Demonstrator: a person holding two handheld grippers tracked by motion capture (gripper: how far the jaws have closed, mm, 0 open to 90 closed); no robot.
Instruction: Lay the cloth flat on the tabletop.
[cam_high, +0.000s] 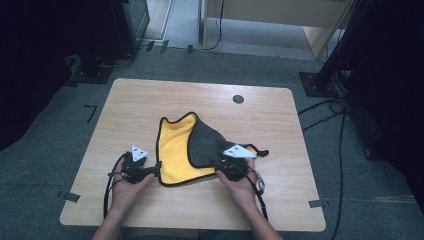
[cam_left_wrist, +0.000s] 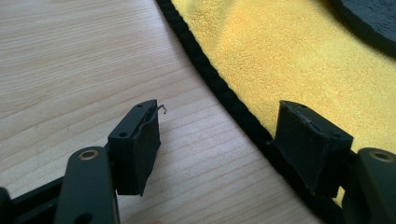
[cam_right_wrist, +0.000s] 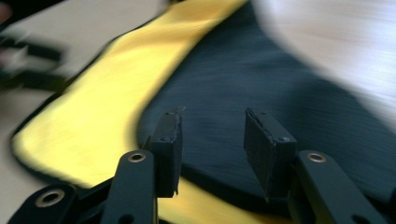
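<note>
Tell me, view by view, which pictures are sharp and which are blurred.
High view: evenly lit and sharp on the cloth, dark at the side edges. Left gripper view: crisp on the wood grain of the table. Right gripper view: smeared by motion blur, especially along the top edge.

High view: fixed above the person's side, facing forward and down; takes in the whole wooden table (cam_high: 150, 105), the grey floor beyond and both forearms at the bottom edge; far off. Left gripper view: rides low on the left gripper (cam_high: 159, 169), looks along its jaws, very close to the tabletop and the black-bound edge of the yellow cloth (cam_left_wrist: 299, 60). Right gripper view: rides on the right gripper (cam_high: 216, 162), looks along its jaws over the cloth's dark folded flap (cam_right_wrist: 280, 88); close, blurred. Shared ground of all three: the cloth and adjoining wood.
</note>
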